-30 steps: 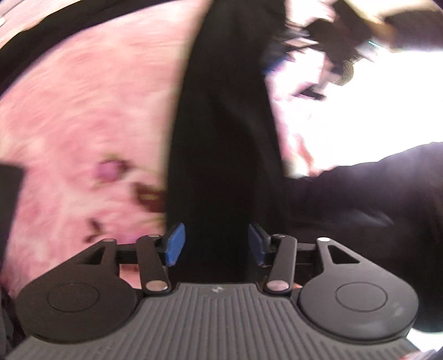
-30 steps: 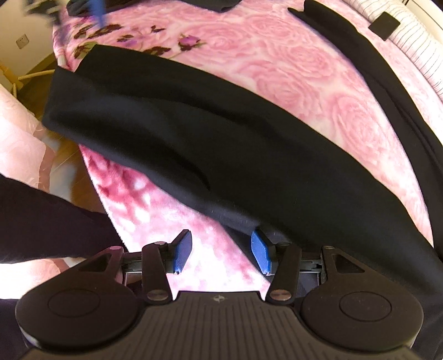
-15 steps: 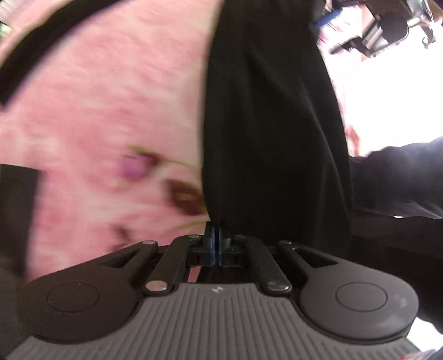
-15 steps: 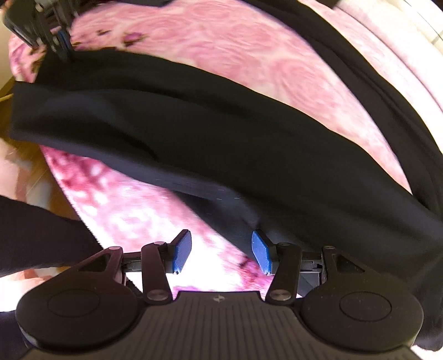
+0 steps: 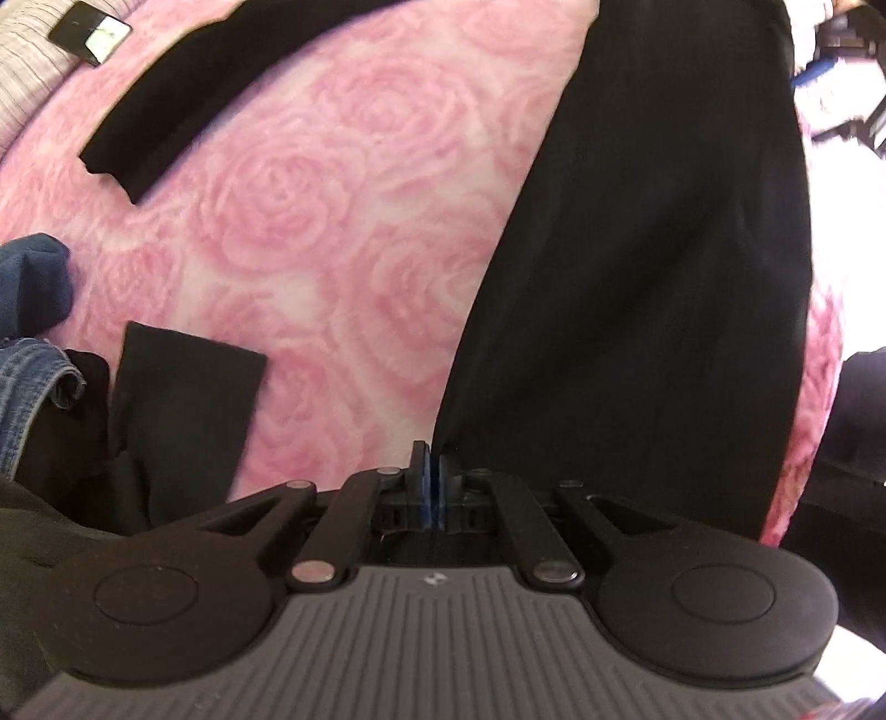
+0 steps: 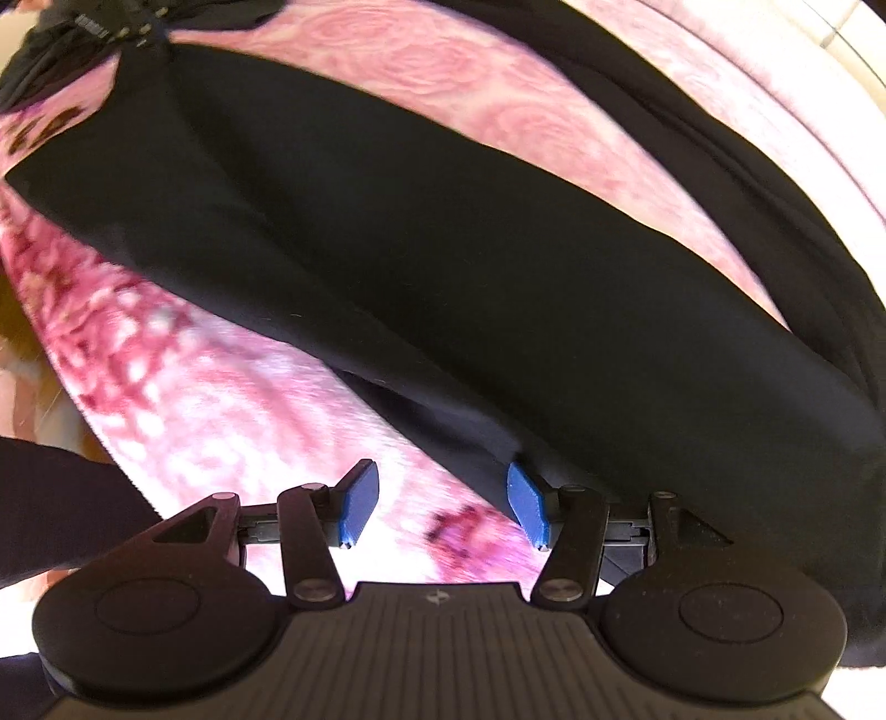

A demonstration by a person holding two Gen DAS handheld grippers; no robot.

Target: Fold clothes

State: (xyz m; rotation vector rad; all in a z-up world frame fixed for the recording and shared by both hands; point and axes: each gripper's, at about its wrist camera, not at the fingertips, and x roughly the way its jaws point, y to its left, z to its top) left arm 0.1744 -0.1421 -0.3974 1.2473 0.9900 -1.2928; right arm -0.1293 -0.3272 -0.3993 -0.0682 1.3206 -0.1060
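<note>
A long black garment (image 5: 637,266) lies stretched across a pink rose-patterned bedspread (image 5: 332,232). My left gripper (image 5: 433,487) is shut on the garment's near corner, its blue pads pressed together on the cloth edge. In the right wrist view the same black garment (image 6: 443,266) runs from upper left to lower right. My right gripper (image 6: 443,507) is open, its right blue pad (image 6: 526,501) touching the garment's lower hem and its left pad over bare bedspread (image 6: 232,421). The left gripper shows at the far upper left of that view (image 6: 105,33), holding the garment's far end.
A second black strip of cloth (image 5: 183,122) lies at the upper left. A folded black piece (image 5: 183,404) and blue denim (image 5: 33,382) sit at the left. A dark phone (image 5: 91,30) lies on striped bedding. The bed edge and the person's dark sleeve (image 6: 55,498) are at the lower left.
My left gripper closed on the black garment's corner and has pulled it back and up. My right gripper has moved in toward the garment's hem, still open.
</note>
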